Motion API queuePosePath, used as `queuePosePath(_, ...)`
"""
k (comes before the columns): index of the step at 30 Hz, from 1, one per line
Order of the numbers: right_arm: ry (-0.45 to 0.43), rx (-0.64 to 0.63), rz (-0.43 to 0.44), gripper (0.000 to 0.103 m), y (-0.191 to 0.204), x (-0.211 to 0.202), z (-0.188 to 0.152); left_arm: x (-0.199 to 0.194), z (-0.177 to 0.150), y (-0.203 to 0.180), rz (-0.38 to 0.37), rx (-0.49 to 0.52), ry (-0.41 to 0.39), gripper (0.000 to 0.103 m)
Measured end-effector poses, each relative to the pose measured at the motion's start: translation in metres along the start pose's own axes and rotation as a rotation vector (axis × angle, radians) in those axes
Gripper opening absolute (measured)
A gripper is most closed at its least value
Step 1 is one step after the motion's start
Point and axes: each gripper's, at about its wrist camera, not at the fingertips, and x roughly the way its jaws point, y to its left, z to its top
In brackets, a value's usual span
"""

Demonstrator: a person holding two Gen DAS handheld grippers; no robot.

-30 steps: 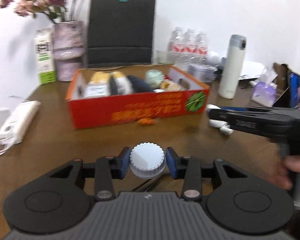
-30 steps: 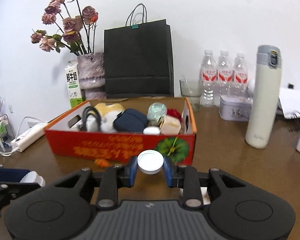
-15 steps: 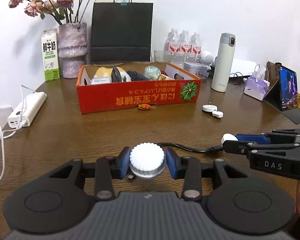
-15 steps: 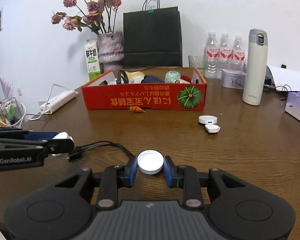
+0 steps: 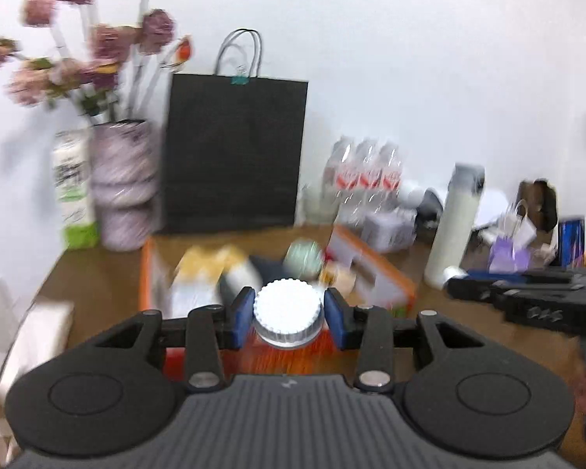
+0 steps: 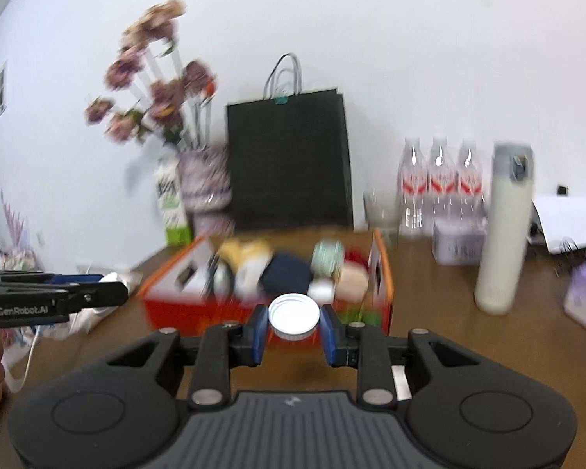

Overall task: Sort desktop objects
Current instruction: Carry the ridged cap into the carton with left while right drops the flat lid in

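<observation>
Ribbed cap (image 5: 287, 310) left view; smooth cap (image 6: 293, 315) right view.

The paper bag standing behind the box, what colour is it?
The paper bag is black with thin grey handles and a small teal clip at the top; the right wrist view shows it best.

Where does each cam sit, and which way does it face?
Left wrist: rides the left gripper, shut on a ridged white cap, facing the orange box; right gripper enters at right.
Right wrist: rides the right gripper, shut on a white lid, facing the same box; left gripper at left.
Shared: black paper bag, thermos.
</observation>
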Motion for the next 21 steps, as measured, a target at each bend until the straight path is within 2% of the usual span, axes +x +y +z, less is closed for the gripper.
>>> queuePosePath(3,0.118,0.050,-0.023,0.027,-0.023,0.069,0.041,0.075,0.034,0.003,-0.045,-0.029,0.131,0.040)
queuePosePath(4,0.159,0.058,-0.047,0.027,-0.029,0.094,0.049,0.107,0.037,0.004,-0.052,-0.046,0.213,0.040)
queuePosePath(6,0.271,0.082,-0.045,0.027,-0.039,0.138,0.054,0.146,0.032,0.005,-0.032,-0.060,0.314,0.040)
queuePosePath(8,0.342,0.094,-0.051,0.030,-0.041,0.170,0.049,0.161,0.021,0.002,0.000,-0.029,0.347,0.042)
queuePosePath(9,0.371,0.081,-0.062,0.034,-0.040,0.180,0.045,0.161,0.016,0.004,0.015,-0.038,0.323,0.055)
queuePosePath(10,0.388,0.081,-0.071,0.044,-0.040,0.187,0.041,0.155,0.012,0.006,0.024,-0.056,0.290,0.073)
queuePosePath(12,0.367,0.096,-0.032,0.047,-0.041,0.187,0.036,0.137,0.010,0.012,0.044,-0.085,0.230,0.087)
queuePosePath(15,0.308,0.134,-0.015,0.051,-0.040,0.163,0.030,0.094,0.007,0.010,0.097,-0.115,0.144,0.098)
queuePosePath(16,0.275,0.125,-0.021,0.057,-0.038,0.147,0.026,0.074,0.002,0.008,0.102,-0.123,0.106,0.103)
queuePosePath(17,0.249,0.116,-0.029,0.063,-0.038,0.134,0.021,0.053,-0.005,0.006,0.117,-0.144,0.061,0.103)
queuePosePath(18,0.224,0.102,-0.037,0.065,-0.035,0.117,0.015,0.034,-0.013,0.004,0.129,-0.165,0.032,0.103)
queuePosePath(21,0.182,0.069,-0.045,0.068,-0.027,0.073,-0.010,-0.013,-0.040,-0.001,0.111,-0.202,0.006,0.103)
